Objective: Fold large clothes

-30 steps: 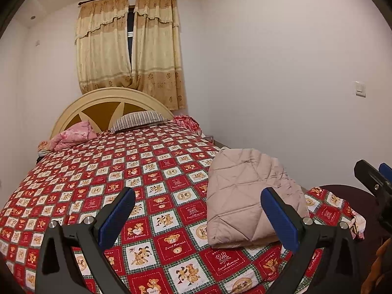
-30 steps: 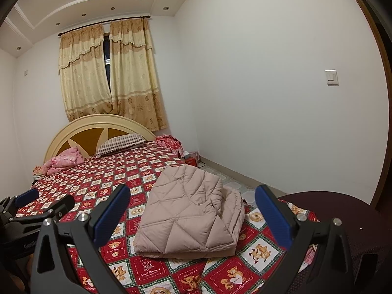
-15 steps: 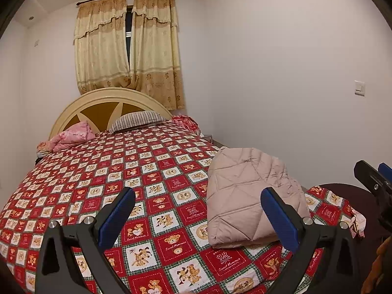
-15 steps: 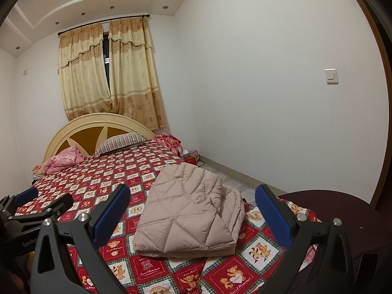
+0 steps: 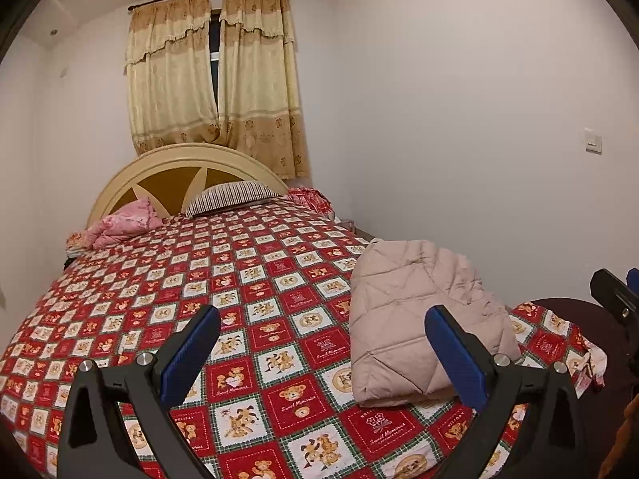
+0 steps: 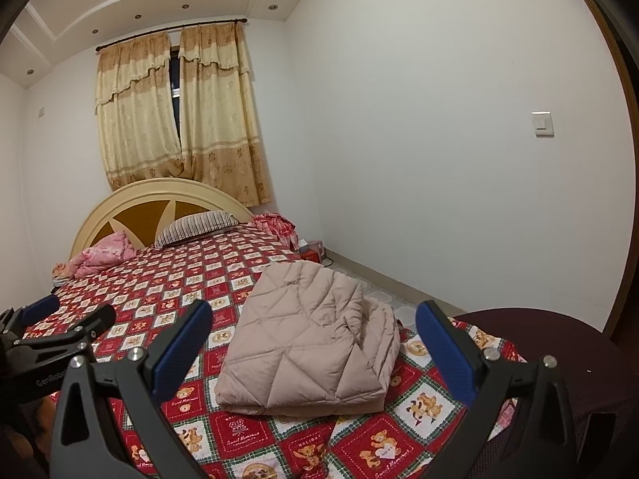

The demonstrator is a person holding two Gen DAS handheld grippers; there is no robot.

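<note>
A beige quilted jacket [image 5: 415, 311] lies folded in a flat bundle near the foot of the bed, on its right side; it also shows in the right wrist view [image 6: 315, 339]. My left gripper [image 5: 323, 343] is open and empty, held above the bed to the left of the jacket. My right gripper [image 6: 315, 347] is open and empty, held back from the jacket and framing it between its fingers. Neither gripper touches the jacket.
The bed [image 5: 167, 279] has a red and white teddy-bear cover. A pink bundle [image 5: 120, 223] and a striped pillow [image 5: 231, 195] lie at the headboard. A dark round seat [image 6: 559, 343] stands at the bed's foot on the right. The white wall is close on the right.
Both views have shifted slightly back and up from the bed. The jacket lies unchanged and both grippers stay open.
</note>
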